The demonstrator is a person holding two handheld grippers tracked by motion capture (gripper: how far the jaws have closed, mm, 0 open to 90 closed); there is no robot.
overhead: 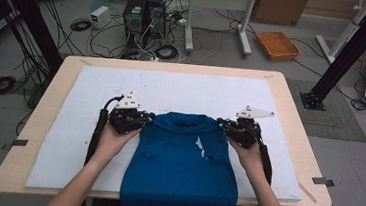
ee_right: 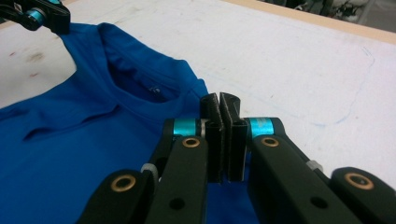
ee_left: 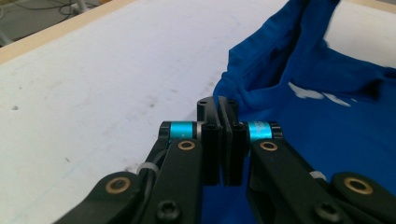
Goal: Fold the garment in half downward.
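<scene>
A blue T-shirt [overhead: 181,158] with small white marks on its chest lies on the white mat [overhead: 182,90], sleeves folded in, hem hanging over the table's near edge. My left gripper [overhead: 150,116] is at the shirt's left shoulder beside the collar, jaws shut on the cloth [ee_left: 252,93]. My right gripper [overhead: 222,122] is at the other shoulder, jaws pressed together on the shirt's edge [ee_right: 187,93]. In the right gripper view the left gripper [ee_right: 58,21] holds its corner of the shirt slightly raised. The collar [ee_right: 135,88] gapes open between the two.
The mat covers most of the wooden table [overhead: 292,122], with bare mat on both sides of the shirt and behind it. On the floor beyond are computer towers [overhead: 136,13], loose cables, an orange basket [overhead: 278,44] and black frame posts [overhead: 351,52].
</scene>
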